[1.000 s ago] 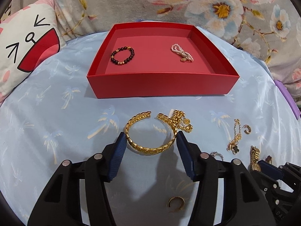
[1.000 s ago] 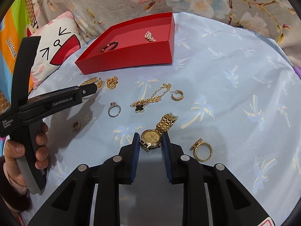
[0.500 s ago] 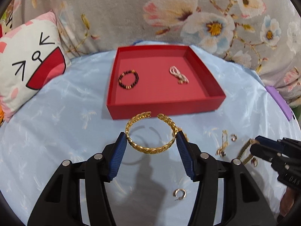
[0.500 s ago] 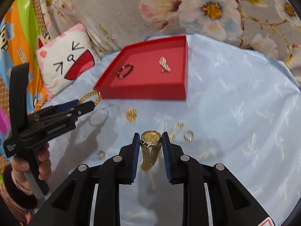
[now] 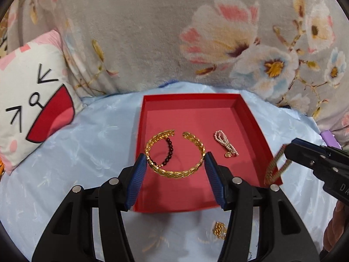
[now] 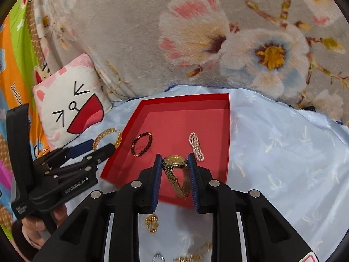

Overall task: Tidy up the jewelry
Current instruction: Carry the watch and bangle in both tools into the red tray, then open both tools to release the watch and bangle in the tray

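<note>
My left gripper (image 5: 174, 163) is shut on a gold leaf-pattern bangle (image 5: 175, 171) and holds it in the air over the near left part of the red tray (image 5: 187, 97). My right gripper (image 6: 174, 163) is shut on a gold watch (image 6: 175, 161), whose strap hangs down over the tray's (image 6: 228, 131) near edge. A dark bead bracelet (image 6: 141, 144) and a pink pearl bracelet (image 6: 196, 146) lie in the tray. The left gripper with the bangle (image 6: 108, 138) shows in the right wrist view just left of the tray. The right gripper (image 5: 305, 155) shows in the left wrist view with the watch strap (image 5: 274, 168) hanging.
The tray sits on a light blue cloth (image 5: 87, 152). A small gold chain (image 6: 152, 223), a ring (image 6: 158, 257) and another gold chain (image 6: 196, 253) lie on the cloth near me. A cat-face cushion (image 5: 30, 109) is at the left. A floral blanket (image 5: 196, 32) rises behind.
Both grippers have lifted their pieces off the cloth and carried them forward to the red tray. The bangle and the watch now hang over the tray.
</note>
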Tool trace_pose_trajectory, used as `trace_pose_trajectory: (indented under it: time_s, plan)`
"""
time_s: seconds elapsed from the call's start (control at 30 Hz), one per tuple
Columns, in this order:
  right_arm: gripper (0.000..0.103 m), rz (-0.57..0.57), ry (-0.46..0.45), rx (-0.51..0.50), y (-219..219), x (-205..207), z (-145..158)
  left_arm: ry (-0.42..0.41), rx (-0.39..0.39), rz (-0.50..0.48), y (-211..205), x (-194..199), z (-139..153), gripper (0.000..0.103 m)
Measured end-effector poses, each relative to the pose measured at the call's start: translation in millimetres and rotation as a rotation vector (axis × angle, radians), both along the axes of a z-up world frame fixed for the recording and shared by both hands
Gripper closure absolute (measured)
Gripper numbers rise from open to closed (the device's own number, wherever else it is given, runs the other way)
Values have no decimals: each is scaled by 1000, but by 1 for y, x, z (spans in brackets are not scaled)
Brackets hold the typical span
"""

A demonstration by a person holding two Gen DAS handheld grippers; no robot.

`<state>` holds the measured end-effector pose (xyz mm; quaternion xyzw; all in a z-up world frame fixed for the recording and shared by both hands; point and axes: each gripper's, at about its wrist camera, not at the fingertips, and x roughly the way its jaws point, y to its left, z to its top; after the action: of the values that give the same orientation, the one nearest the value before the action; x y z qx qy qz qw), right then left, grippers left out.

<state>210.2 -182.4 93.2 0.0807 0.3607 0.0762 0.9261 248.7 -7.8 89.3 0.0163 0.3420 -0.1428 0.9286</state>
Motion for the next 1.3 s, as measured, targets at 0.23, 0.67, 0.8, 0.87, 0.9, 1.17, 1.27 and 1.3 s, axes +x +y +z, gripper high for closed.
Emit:
trace_pose_trajectory:
  time_s: [0.23, 0.67, 0.8, 0.87, 0.9, 1.17, 1.27, 1.3]
  plan:
    - [81, -20, 72, 1, -4, 38, -38, 71, 38, 16, -10, 31, -39, 50]
    - [79, 10, 112, -54, 3, 33, -73, 79, 86, 29, -16, 35, -65, 39]
    - [79, -4, 86, -43, -3, 31, -62, 71, 88, 48, -14, 35, -62, 36]
    - [79, -11, 76, -36, -7, 27, -57, 70, 79, 56, -11, 34, -59, 36]
    - [79, -12, 73, -28, -10, 23, -55, 68, 72, 58, -8, 31, -57, 36]
    - [78, -18, 58, 8, -26, -39, -48, 30, 43, 50, 11, -11, -37, 33]
    - [75, -33, 49, -9, -32, -71, -49, 33, 22, 38, 16, -34, -34, 32]
    - [74, -39, 47, -15, -34, -82, -50, 34, 23, 31, 16, -43, -34, 32]
